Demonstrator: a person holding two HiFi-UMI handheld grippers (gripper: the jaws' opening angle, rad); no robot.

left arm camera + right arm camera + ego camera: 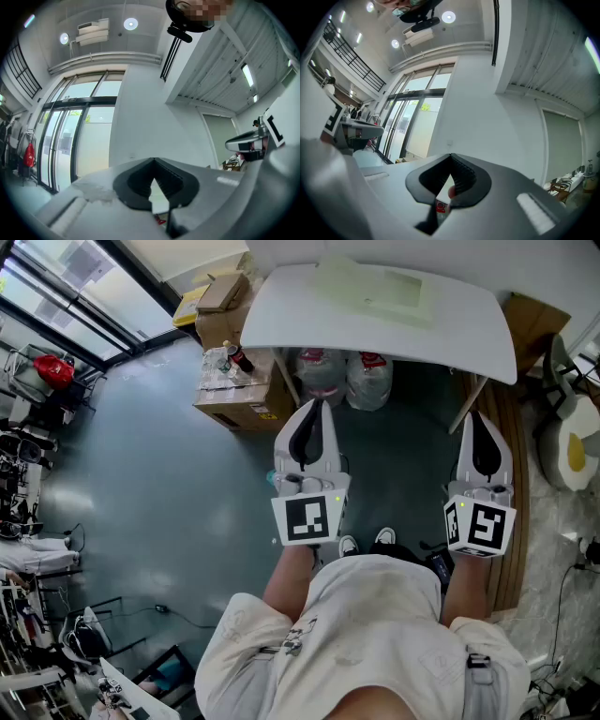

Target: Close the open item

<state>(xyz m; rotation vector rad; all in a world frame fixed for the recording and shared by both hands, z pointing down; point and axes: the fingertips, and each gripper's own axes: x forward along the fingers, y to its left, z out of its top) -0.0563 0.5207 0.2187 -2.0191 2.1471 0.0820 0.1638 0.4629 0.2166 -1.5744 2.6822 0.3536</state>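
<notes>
I stand a step back from a white table (281, 320). A pale, flat greenish thing (370, 287) lies on its top; I cannot tell from here what it is or whether it is open. My left gripper (314, 405) is held level before the table's near edge, its jaws shut with nothing between them. My right gripper (472, 416) hangs beside the table's right leg, also shut and empty. In the left gripper view the left gripper (153, 160) points at a white wall, its black pads meeting at the tip. The right gripper (450, 155) looks the same in the right gripper view.
Two tied plastic bags (345, 379) sit under the table. Cardboard boxes (234, 395) with bottles on top stand to its left. A wooden strip (511, 474) runs along the floor at the right, and a chair (572, 442) stands beyond it. Glass doors (70, 136) fill the left wall.
</notes>
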